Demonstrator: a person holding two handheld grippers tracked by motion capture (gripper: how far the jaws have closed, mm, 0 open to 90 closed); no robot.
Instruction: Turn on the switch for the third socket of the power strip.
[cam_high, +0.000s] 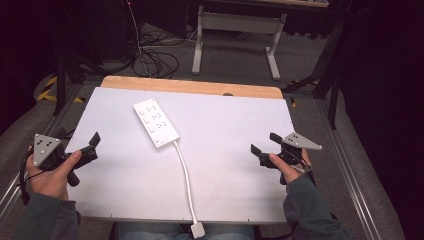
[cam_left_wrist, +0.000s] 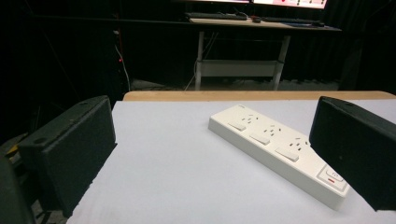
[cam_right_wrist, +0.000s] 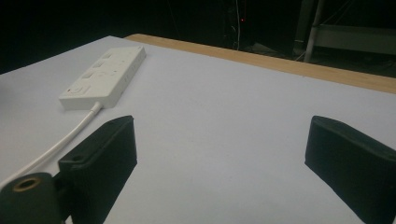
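White table (cam_high: 240, 130) holds a power strip (cam_high: 156, 123); left gripper (cam_high: 80, 145) and right gripper (cam_high: 264, 143) gape wide, empty.

My sleeves (cam_high: 47, 217) are grey-green, with blue jeans (cam_high: 150, 231) showing at the table edge. My left gripper (cam_high: 80, 150) and my right gripper (cam_high: 265, 145) are each black and topped with a grey three-cornered plate (cam_high: 46, 148) dotted with small holes. Dark cables (cam_high: 22, 172) trail from them. Up close the jaw pads (cam_left_wrist: 74, 149) are blocky, matt black, with a round screw hole (cam_right_wrist: 25, 183).
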